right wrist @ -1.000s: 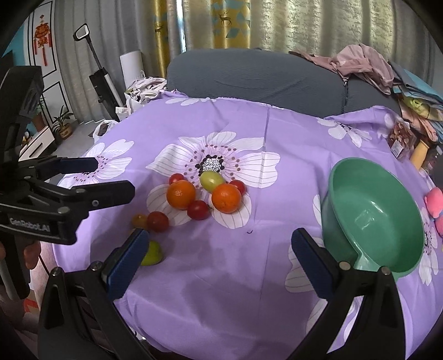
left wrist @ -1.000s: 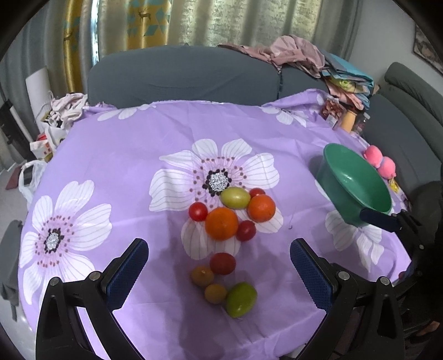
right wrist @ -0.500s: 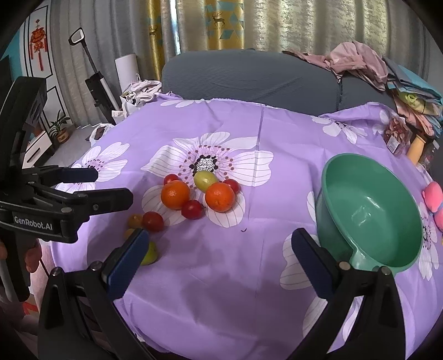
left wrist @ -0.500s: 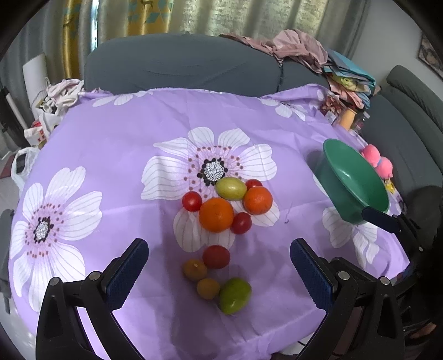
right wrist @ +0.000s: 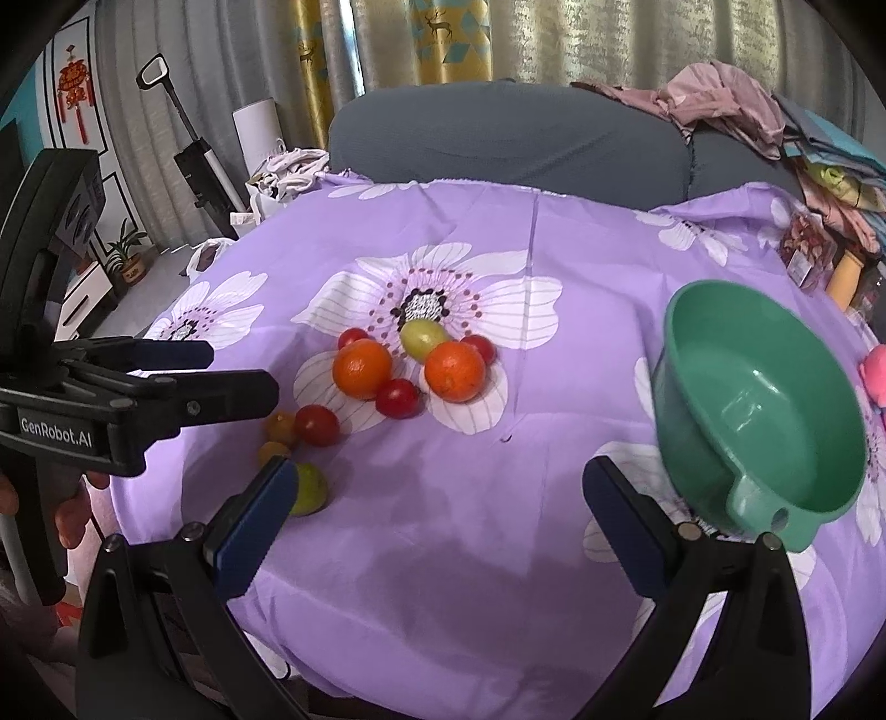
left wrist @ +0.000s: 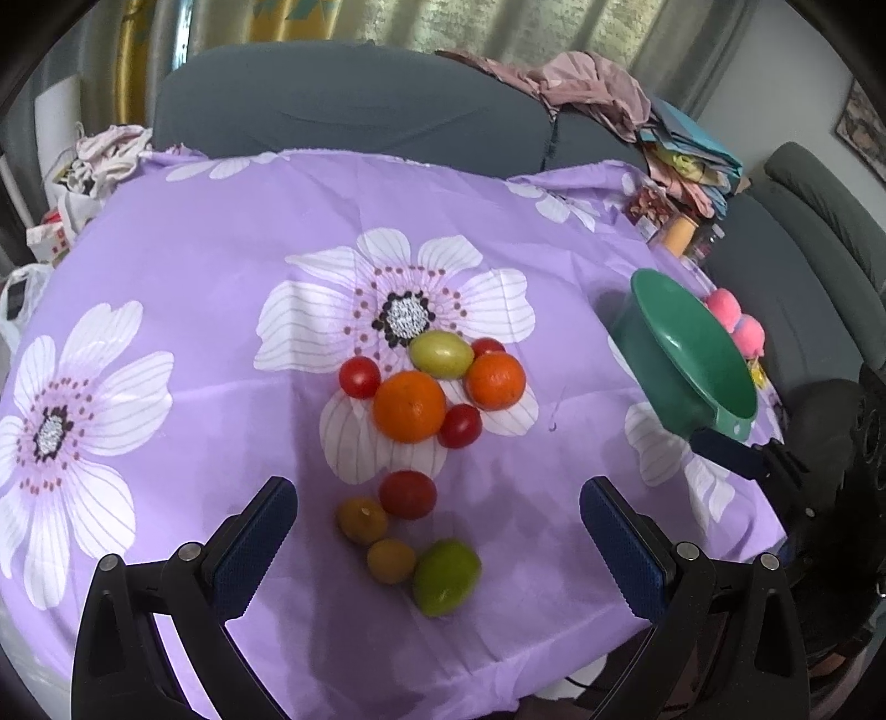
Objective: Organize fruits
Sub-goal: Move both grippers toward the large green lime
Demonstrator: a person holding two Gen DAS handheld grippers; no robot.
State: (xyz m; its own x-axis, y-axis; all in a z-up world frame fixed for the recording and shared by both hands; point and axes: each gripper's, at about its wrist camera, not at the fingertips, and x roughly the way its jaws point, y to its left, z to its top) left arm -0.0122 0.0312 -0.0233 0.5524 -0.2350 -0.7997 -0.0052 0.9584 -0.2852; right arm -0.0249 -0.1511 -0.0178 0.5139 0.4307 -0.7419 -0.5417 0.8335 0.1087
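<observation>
Purple flowered cloth (left wrist: 183, 310) drapes the table, loose and soft. Left gripper (left wrist: 437, 531), jaws wide and empty, hangs over a green lime-like fruit (left wrist: 446, 577) and small yellow tomatoes (left wrist: 362, 519) just ahead; oranges (left wrist: 409, 406) lie beyond. Right gripper (right wrist: 437, 512), also spread empty, has the green bowl (right wrist: 714, 310) at its right finger. Risk: round fruit near the edge could roll off if nudged, or pads could snag the cloth.

A: Background?
B: Grey sofa (right wrist: 498, 138) behind the worktop, clothes pile (right wrist: 720, 105) on its back, purple floral cloth (left wrist: 221, 249).
A: Left side?
B: Upright vacuum (right wrist: 194, 149), curtains (right wrist: 443, 39).
</observation>
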